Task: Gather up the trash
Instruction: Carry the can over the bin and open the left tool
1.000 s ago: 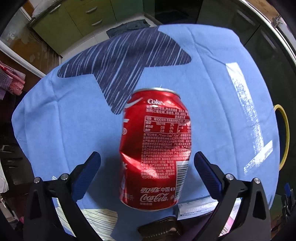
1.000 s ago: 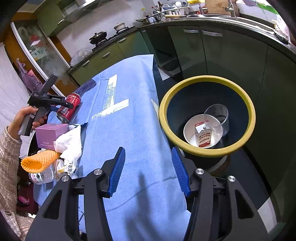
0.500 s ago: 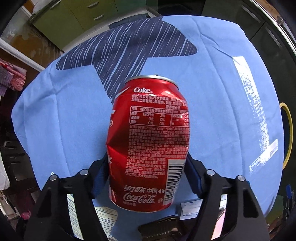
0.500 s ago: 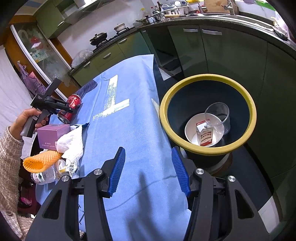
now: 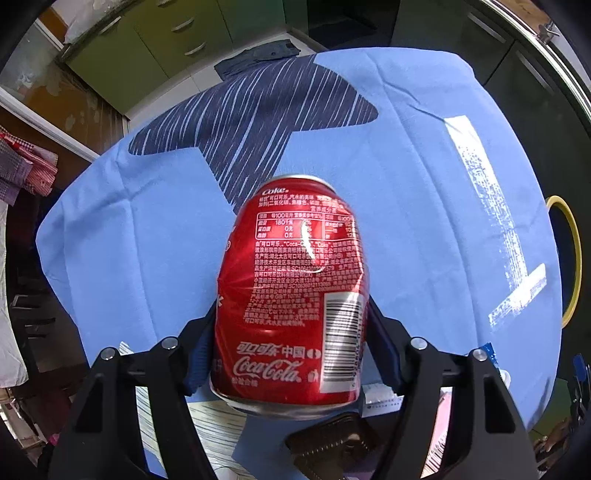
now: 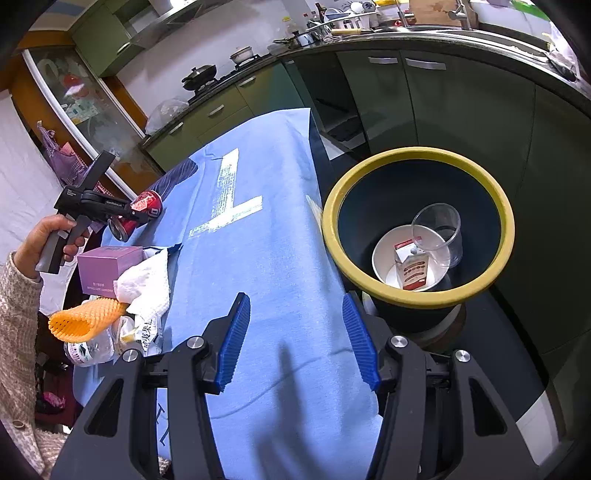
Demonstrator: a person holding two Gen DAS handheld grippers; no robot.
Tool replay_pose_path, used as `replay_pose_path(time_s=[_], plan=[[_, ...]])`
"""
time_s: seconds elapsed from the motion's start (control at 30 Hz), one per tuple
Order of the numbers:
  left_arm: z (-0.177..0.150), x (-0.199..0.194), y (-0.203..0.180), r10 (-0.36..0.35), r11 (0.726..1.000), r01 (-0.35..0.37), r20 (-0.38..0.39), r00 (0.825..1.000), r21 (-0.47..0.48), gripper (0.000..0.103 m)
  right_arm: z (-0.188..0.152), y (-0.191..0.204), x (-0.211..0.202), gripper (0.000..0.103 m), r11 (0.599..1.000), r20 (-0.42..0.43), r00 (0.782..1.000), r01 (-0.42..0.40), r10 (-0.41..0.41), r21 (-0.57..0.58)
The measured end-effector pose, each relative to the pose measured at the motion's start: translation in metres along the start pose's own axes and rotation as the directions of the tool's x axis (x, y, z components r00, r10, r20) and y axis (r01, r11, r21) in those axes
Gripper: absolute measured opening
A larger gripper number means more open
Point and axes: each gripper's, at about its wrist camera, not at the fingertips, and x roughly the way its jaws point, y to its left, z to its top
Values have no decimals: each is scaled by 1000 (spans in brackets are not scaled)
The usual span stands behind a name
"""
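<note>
The left gripper [image 5: 291, 332] is clamping the dented red cola can [image 5: 295, 291] above the blue cloth [image 5: 129, 240]; the right gripper [image 6: 299, 339] is hovering with jaws apart beside the yellow-rimmed bin [image 6: 417, 299]

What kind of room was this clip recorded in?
Most likely a home kitchen: a stove with a pan on it, green cabinets under a dark counter, and a dish rack by the sink.

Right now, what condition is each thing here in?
Left gripper: shut on the cola can.
Cola can: dented, lifted off the cloth.
Right gripper: open, empty.
Trash bin: open, holds a plastic cup, a carton and a white bowl.
</note>
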Motion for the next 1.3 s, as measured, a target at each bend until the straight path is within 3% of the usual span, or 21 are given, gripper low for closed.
replay_pose_path(time_s=[0.97, 1.13, 1.3], plan=[[-3, -42, -14, -42, 998, 39, 63, 997, 48, 67, 1, 2, -14, 52, 1000, 25, 1000, -9, 9, -16], [-8, -73, -57, -103, 986, 89, 91, 991, 142, 67, 0, -9, -40, 52, 1000, 81, 996, 23, -23, -2], [-15, -99, -134, -183, 946, 149, 96, 978, 288, 67, -7, -34, -69, 52, 998, 145, 989, 34, -41, 50]])
